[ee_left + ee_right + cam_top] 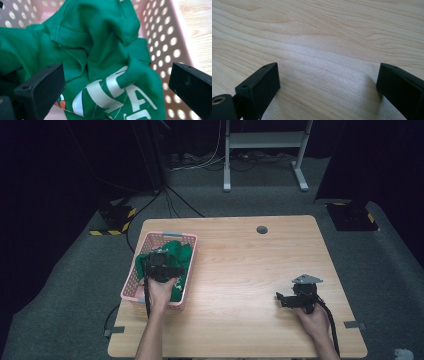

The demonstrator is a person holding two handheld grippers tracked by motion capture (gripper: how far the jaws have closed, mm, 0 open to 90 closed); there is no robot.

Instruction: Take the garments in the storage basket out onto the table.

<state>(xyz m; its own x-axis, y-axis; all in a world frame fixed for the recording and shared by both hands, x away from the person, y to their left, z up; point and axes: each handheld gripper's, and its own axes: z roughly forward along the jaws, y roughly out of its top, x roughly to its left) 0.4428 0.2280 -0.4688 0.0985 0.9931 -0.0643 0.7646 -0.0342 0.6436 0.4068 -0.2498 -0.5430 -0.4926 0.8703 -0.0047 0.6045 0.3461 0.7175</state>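
My left gripper [161,265] hangs over the pink perforated basket [131,279] at the left middle of the high view, and the green T-shirt [179,254] lies crumpled inside that basket, directly under and ahead of the jaws. In the left gripper view the jaws stand spread wide, one at the lower left of the frame and one at the lower right, with nothing between them but air; the shirt [100,62] fills the centre of the frame, its white printed lettering [112,96] sitting low, between and just beyond the jaw tips. The bunched ridge of cloth runs from the upper middle of the frame down toward the lower middle, roughly along the line I am looking, so the jaws straddle it crosswise. I cannot tell whether the tips touch the fabric yet; they look just above it. The basket wall [165,42] rises along the right of that frame, near the right jaw, and I judge that the thing to mind on closing. My right gripper [299,297] sits at the lower right of the high view, well apart from the basket, over bare wooden table [317,37]; its jaws are also spread wide and hold nothing. The left hand [161,292] is plainly the nearer one, so I judge the pickup is its job: sink a little, pinch the ridge.
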